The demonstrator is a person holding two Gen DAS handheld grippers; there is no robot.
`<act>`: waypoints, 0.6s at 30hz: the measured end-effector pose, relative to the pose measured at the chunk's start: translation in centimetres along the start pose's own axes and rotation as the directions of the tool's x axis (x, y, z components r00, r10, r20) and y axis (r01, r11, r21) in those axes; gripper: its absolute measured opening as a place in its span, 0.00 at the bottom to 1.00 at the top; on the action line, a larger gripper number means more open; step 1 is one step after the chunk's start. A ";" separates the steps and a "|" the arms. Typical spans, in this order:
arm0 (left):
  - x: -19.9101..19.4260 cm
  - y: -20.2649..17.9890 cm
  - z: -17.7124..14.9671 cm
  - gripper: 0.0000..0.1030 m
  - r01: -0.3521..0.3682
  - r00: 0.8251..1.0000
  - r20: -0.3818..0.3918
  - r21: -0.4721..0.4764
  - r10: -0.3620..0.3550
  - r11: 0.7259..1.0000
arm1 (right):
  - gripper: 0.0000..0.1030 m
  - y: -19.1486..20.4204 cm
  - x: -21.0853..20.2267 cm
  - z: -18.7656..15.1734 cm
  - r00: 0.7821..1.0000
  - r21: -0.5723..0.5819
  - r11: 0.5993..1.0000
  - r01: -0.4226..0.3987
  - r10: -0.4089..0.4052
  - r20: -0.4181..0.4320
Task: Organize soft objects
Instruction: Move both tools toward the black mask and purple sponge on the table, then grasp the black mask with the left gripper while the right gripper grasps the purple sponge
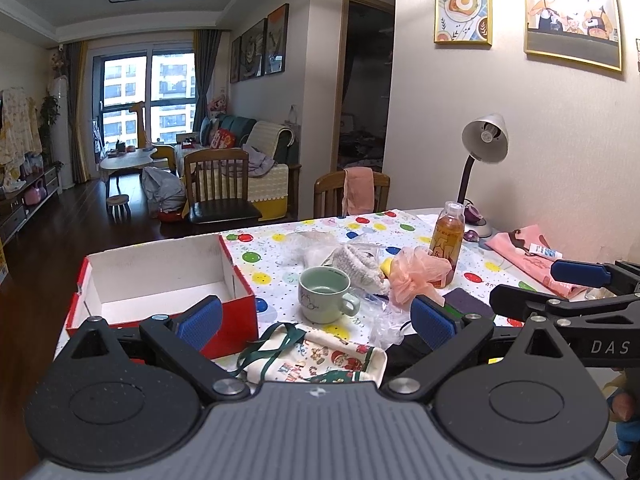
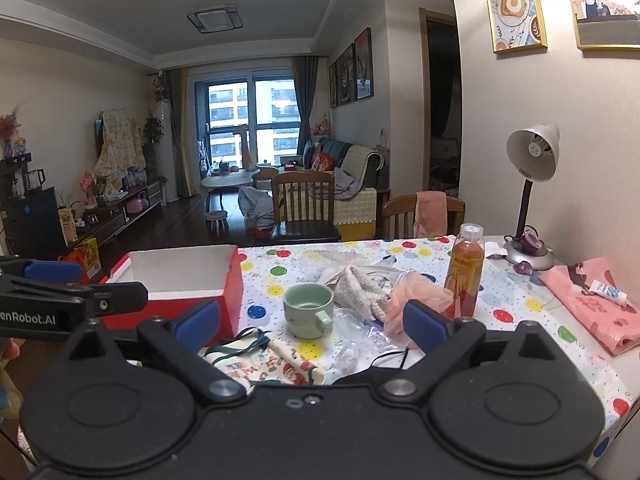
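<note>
Left gripper (image 1: 316,320): blue-padded jaws spread wide, nothing between them, held above the near table edge. Right gripper (image 2: 312,322): blue-padded jaws likewise spread wide and empty, alongside the left one, above the same edge.

Directly below both: flat cream fabric pouch with Christmas figures and a green ribbon drawstring (image 1: 320,360) (image 2: 272,364), lying on the white tablecloth with coloured balloon dots (image 1: 276,264) (image 2: 516,312). Not touched by either gripper.

To the left: red cardboard box with white interior (image 1: 236,316) (image 2: 234,300), open-topped, at the table's left edge, nothing visible inside. Just beside the pouch.

Centre: pale green ceramic mug (image 1: 326,294) (image 2: 308,310), upright, handle to the right, beyond the pouch. Crumpled clear plastic wrap (image 1: 380,324) (image 2: 356,344) to the right of the mug.

Behind the mug: cream knitted cloth bundle (image 1: 356,264) (image 2: 356,288), loosely heaped. Touching its right side: peach mesh bath puff (image 1: 416,276) (image 2: 416,292). Just beyond the puff: clear plastic bottle of amber drink (image 1: 446,248) (image 2: 466,272), upright, capped.

Far right: pink printed cloth (image 1: 528,256) (image 2: 592,304), laid flat near the wall, with a small white tube (image 1: 546,251) (image 2: 608,293) resting on it. Behind it: silver gooseneck desk lamp (image 1: 484,140) (image 2: 534,152), against the wall.
</note>
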State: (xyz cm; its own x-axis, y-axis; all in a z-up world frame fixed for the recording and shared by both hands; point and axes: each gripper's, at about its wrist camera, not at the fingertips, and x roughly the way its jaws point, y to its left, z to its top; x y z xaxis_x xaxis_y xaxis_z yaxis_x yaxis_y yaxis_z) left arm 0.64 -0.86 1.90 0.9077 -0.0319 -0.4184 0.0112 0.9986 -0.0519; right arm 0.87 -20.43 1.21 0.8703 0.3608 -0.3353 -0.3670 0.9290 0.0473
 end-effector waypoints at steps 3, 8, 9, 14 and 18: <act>1.1 -0.4 0.4 0.98 -0.002 1.000 -0.008 -0.007 0.002 1.000 | 0.95 -1.0 0.6 0.3 1.000 0.012 1.000 0.005 -0.005 -0.001; 2.9 -0.9 0.8 0.98 -0.013 1.000 -0.021 -0.016 0.013 1.000 | 0.95 -2.6 1.7 0.4 1.000 0.018 1.000 0.012 -0.012 -0.011; 3.3 -1.1 0.9 0.98 -0.013 1.000 -0.025 -0.019 0.012 1.000 | 0.95 -2.9 1.9 0.4 1.000 0.022 1.000 0.008 -0.008 -0.015; 5.2 -2.0 1.3 0.98 -0.015 0.999 -0.050 -0.020 0.014 1.000 | 0.96 -4.7 3.0 0.3 0.999 0.054 0.999 0.004 -0.002 -0.038; 6.7 -2.8 1.3 0.98 -0.015 0.998 -0.068 -0.012 0.014 1.000 | 0.95 -6.5 4.0 0.0 0.998 0.067 0.998 0.019 -0.016 -0.056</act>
State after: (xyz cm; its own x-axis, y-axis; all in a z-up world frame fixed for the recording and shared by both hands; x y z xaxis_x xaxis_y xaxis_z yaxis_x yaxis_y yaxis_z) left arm 7.27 -3.84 0.44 0.8770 -0.0210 -0.4801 -0.0070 0.9984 -0.0565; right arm 6.74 -25.05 -0.46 0.8561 0.3412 -0.3883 -0.3273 0.9392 0.1036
